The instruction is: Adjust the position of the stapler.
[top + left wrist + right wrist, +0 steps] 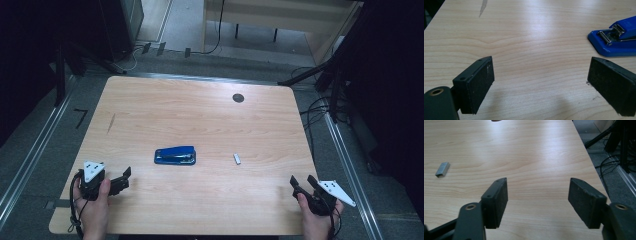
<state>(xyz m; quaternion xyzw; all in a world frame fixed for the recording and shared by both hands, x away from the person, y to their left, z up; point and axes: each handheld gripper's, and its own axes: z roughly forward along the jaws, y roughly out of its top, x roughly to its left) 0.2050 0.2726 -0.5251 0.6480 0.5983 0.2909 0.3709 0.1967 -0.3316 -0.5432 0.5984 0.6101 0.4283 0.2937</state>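
At the table's near edge, the left gripper (121, 179) and right gripper (302, 183) rest with jaws apart and empty, seemingly poised to start. Farther in lie the blue stapler (175, 155) and, apart, probably a staple strip (237, 159).

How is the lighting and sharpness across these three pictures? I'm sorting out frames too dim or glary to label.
High view: dim, bluish, the surroundings nearly black, yet the blue stapler and staple strip stay legible. Left gripper view: a pale sheen on the table, the near pads slightly soft. Right gripper view: similar sheen, soft jaw shadows, staple strip sharp.
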